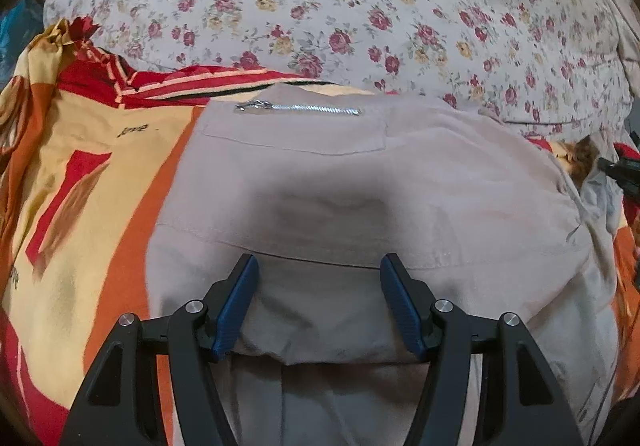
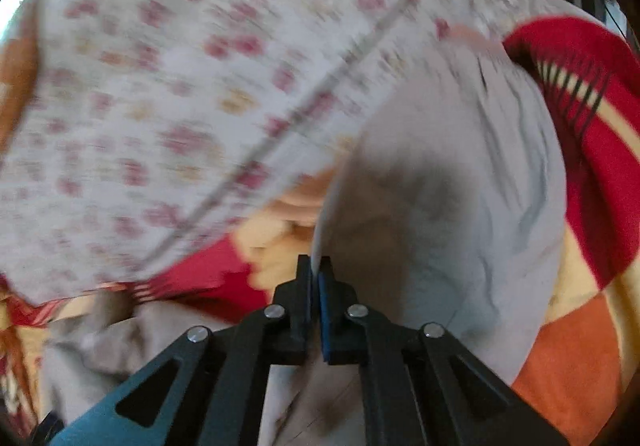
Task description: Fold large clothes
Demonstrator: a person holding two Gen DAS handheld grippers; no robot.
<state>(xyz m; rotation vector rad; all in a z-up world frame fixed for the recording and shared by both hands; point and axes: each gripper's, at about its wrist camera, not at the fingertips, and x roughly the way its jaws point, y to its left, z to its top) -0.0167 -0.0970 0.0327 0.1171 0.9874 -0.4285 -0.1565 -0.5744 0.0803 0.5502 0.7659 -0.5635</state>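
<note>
Lower centre of its view: left claw spread wide, empty, poised over the beige garment — probably to pin it flat. Right claw clamped on a garment edge, lifting it for folding. Beyond, upper frame — floral quilt on the bed.

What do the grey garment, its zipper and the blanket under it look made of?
Grey garment: smooth matte woven cloth, cotton-like, with crisp seams. Zipper: shiny silver teeth, probably metal. Blanket: soft, slightly fuzzy print, likely fleece.
</note>
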